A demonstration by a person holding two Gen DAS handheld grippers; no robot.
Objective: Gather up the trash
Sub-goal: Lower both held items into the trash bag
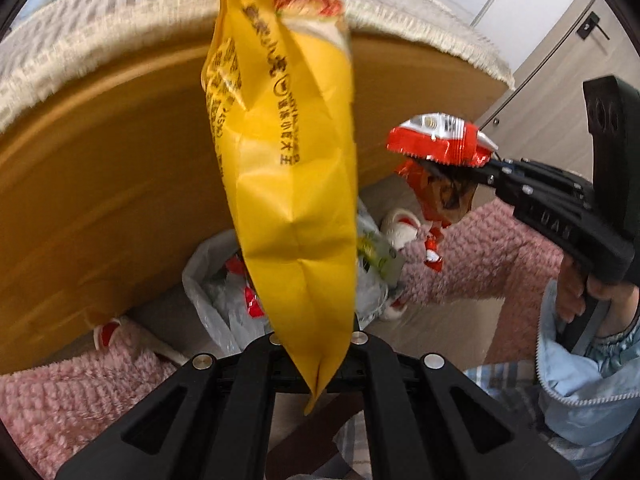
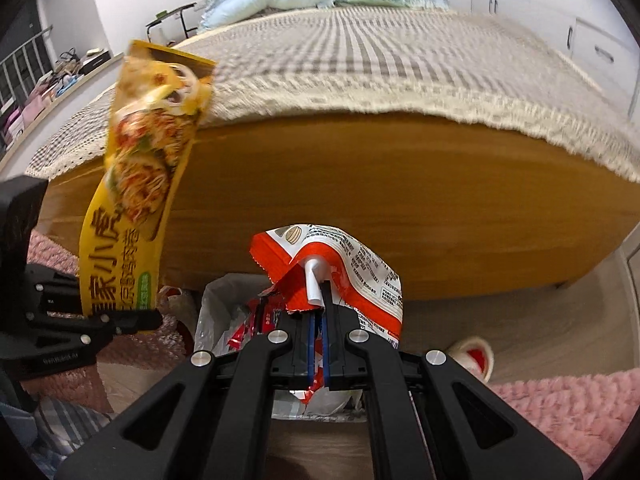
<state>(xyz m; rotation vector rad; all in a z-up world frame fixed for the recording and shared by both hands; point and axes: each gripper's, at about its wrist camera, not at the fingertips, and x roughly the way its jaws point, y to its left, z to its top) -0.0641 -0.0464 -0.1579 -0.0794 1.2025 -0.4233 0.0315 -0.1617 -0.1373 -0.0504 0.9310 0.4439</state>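
Observation:
A long yellow noodle packet stands up out of my left gripper, which is shut on its lower end. The same yellow packet shows at the left of the right wrist view, held by the left gripper. My right gripper is shut on a red and white snack wrapper. That wrapper and the right gripper appear at the right of the left wrist view. Below both sits a bin lined with a clear plastic bag holding red wrappers, seen also as the bag.
A wooden bed frame with a checked, fringed cover rises just behind the bin. Pink fluffy slippers or legs flank the bin. A person's hand and pale blue sleeve hold the right gripper. Cupboards and a door stand far right.

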